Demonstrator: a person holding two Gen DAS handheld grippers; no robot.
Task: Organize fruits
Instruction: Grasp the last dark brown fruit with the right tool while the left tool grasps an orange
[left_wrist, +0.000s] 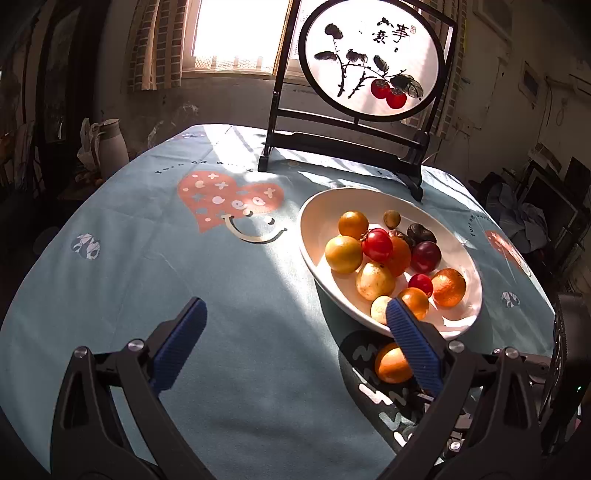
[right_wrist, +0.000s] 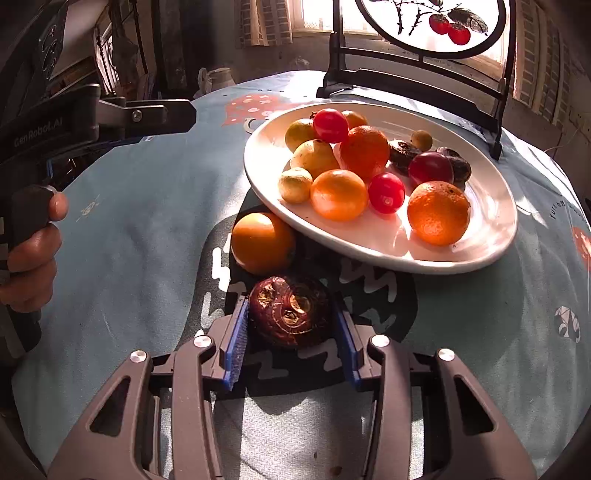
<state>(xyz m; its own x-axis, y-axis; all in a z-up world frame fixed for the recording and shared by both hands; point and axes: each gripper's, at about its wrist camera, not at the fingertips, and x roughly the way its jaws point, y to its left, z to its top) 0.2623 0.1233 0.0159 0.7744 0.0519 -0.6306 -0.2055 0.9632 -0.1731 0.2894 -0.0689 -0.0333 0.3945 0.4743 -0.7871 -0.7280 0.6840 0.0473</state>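
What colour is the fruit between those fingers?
Dark reddish-brown fruit, clearest in the right wrist view.

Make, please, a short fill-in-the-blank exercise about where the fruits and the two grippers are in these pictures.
1. The right gripper has its jaws on each side of a dark ______ fruit.
2. One orange lies on the tablecloth, ______ the white plate.
3. The left gripper holds ______; its jaws stand wide apart.

Missing words: brown; outside; nothing
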